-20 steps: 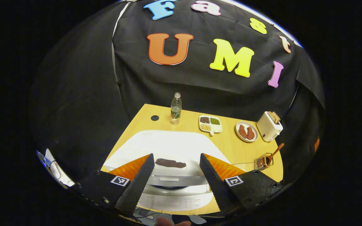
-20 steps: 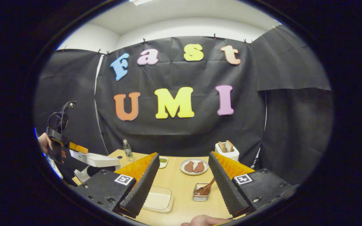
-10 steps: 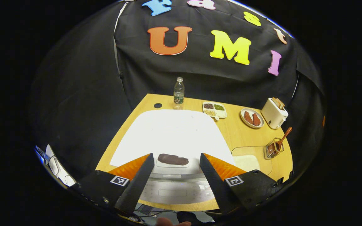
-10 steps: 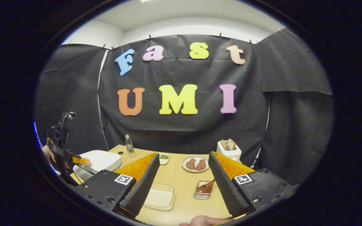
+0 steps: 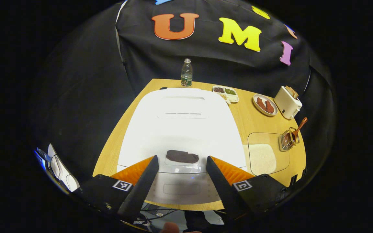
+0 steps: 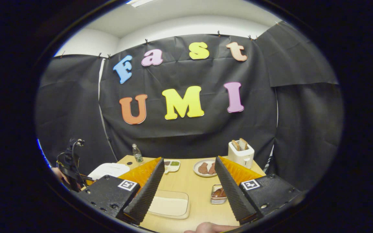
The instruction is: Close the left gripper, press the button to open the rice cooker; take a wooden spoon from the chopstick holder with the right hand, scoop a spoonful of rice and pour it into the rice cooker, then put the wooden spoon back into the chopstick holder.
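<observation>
The white rice cooker [image 5: 180, 123] sits with its lid down, a dark patch [image 5: 182, 156] near the lid's front edge. My left gripper [image 5: 181, 160] hovers open over that front edge, one finger on each side of the patch. The wooden spoon [image 5: 299, 127] stands in the wire chopstick holder [image 5: 288, 139], beside a clear tray of rice [image 5: 264, 157]. My right gripper [image 6: 189, 161] hangs open and holds nothing, above the table in front of the rice tray [image 6: 170, 207] and the holder [image 6: 218, 194]. Far left in the right gripper view are the cooker [image 6: 108, 169] and the left gripper [image 6: 71, 165].
Along the wooden table's [image 5: 248, 119] back edge stand a water bottle [image 5: 186, 72], a divided dish of beans [image 5: 228, 92], a plate of brown meat [image 5: 265, 105] and a white toaster [image 5: 288, 102]. Cables and a white object [image 5: 58, 165] lie beyond the table's left side.
The left gripper has dropped lower and tipped down over the cooker, whose lid now looks much larger. The right gripper has barely shifted. Both remain open.
</observation>
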Motion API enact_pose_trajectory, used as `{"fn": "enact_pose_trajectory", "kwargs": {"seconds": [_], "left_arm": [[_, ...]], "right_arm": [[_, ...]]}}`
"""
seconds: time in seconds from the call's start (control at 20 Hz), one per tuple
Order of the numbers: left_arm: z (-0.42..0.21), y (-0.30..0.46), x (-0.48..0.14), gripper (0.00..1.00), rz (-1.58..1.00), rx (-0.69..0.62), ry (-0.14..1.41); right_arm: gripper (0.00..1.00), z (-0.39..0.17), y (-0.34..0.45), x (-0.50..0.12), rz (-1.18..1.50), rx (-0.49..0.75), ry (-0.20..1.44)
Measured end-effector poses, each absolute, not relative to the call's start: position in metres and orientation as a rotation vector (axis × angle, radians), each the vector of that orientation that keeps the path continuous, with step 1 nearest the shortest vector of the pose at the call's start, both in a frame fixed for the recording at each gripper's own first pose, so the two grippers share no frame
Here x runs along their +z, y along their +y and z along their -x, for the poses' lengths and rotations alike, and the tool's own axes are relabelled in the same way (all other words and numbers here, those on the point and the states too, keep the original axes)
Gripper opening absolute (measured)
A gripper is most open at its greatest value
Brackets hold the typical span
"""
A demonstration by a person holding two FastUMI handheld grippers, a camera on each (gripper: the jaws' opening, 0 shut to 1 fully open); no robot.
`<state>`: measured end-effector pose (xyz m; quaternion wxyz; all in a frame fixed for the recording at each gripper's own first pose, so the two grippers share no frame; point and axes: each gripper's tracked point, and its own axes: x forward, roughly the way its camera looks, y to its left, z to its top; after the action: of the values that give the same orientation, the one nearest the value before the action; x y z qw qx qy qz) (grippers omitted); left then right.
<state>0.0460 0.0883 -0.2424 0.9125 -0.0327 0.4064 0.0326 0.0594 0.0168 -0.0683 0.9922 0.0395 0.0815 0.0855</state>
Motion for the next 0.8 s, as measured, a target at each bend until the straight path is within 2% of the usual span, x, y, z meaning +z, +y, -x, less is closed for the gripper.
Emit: {"fn": "enact_pose_trajectory", "kwargs": {"seconds": [0.5,0.6,0.7,0.8], "left_arm": [[-0.050,0.087,-0.239,0.98,0.052,0.060,0.740],[-0.048,0.087,-0.239,0.96,0.023,0.043,0.754],[-0.046,0.087,-0.237,1.00,0.037,0.043,0.768],[-0.045,0.086,-0.232,0.97,0.070,0.038,0.756]], "right_arm": [[1.00,-0.061,0.021,-0.080,-0.140,0.153,0.191],[1.00,-0.061,0.023,-0.074,-0.140,0.151,0.178],[1.00,-0.059,0.027,-0.069,-0.130,0.151,0.167],[1.00,-0.058,0.030,-0.066,-0.117,0.157,0.160]]}}
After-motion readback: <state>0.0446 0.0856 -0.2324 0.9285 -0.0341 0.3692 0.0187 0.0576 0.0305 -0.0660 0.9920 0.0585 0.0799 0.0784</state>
